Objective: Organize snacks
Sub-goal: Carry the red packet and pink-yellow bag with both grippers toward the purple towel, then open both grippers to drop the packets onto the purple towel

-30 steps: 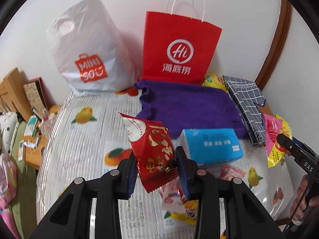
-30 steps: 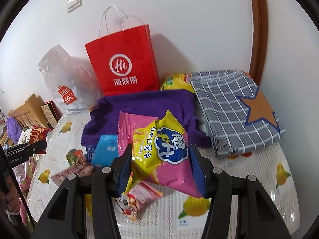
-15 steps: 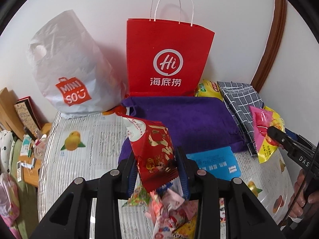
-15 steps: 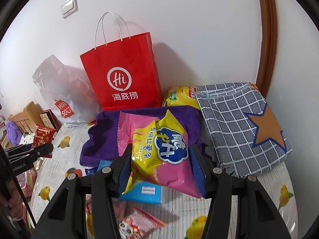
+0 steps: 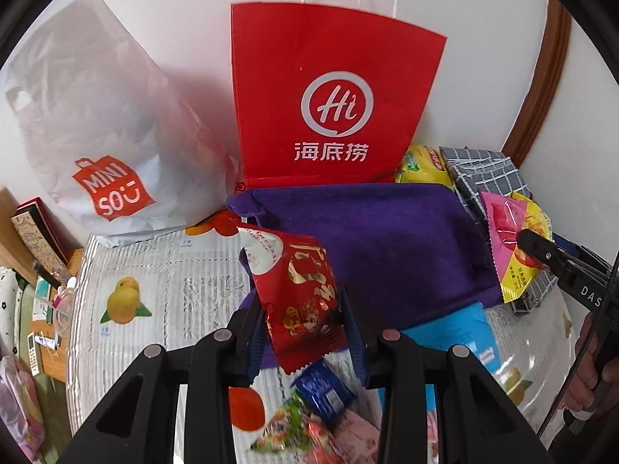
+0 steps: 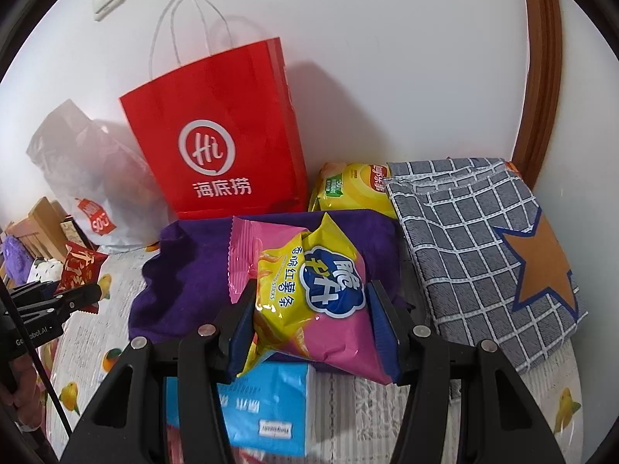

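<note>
My left gripper [image 5: 303, 328] is shut on a red snack packet [image 5: 298, 290] and holds it above the table, in front of a purple cloth [image 5: 371, 239]. My right gripper [image 6: 311, 332] is shut on a pink and yellow chip bag [image 6: 309, 294], also held above the purple cloth [image 6: 182, 270]. A red paper bag [image 5: 329, 96] with white handles stands upright against the wall behind the cloth; it also shows in the right wrist view [image 6: 220, 135]. Several small snack packets [image 5: 313, 417] lie on the table below my left gripper.
A white plastic bag [image 5: 96, 135] stands left of the red bag. A yellow chip bag [image 6: 352, 189] and a grey checked cloth [image 6: 483, 239] lie at the back right. A blue tissue pack [image 6: 267, 406] lies near the front. The fruit-print tablecloth [image 5: 154, 290] ends at left.
Both grippers have moved forward and up toward the red paper bag, each still holding its packet. The red bag now looks larger and closer in both views.
</note>
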The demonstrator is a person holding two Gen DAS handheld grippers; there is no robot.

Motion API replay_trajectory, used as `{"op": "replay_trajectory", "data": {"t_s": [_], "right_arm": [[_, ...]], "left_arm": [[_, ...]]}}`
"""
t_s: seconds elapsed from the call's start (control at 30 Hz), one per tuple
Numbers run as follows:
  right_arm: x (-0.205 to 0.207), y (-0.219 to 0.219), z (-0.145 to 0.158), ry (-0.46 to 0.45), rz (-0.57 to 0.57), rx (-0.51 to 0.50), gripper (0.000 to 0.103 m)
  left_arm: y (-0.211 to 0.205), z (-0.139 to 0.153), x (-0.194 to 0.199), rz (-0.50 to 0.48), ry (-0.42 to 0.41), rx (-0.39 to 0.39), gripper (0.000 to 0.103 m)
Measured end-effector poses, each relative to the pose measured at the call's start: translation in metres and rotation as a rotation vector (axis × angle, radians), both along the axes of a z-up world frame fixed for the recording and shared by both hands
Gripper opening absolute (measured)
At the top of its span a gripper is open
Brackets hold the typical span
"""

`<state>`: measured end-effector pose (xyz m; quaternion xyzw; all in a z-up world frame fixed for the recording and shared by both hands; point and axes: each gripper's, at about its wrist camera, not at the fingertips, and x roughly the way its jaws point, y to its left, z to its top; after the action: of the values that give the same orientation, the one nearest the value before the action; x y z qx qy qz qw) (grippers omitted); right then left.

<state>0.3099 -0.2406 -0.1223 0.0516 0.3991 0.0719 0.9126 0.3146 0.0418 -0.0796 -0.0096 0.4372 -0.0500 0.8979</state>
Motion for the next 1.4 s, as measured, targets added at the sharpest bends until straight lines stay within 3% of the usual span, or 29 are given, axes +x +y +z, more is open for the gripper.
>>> {"op": "replay_trajectory", "data": {"t_s": [0.63,1.4], "right_arm": [[0.074,0.015,-0.060,0.076,0.013,0.007,0.054],[0.098,0.017,-0.101,0.173,0.047,0.003,0.055]], "left_arm": [[0.004,-0.059,0.070,-0.013,0.081,0.010,0.034],[-0.002,-0.091,0.093,-0.016,0.156,0.017,0.035]]}}
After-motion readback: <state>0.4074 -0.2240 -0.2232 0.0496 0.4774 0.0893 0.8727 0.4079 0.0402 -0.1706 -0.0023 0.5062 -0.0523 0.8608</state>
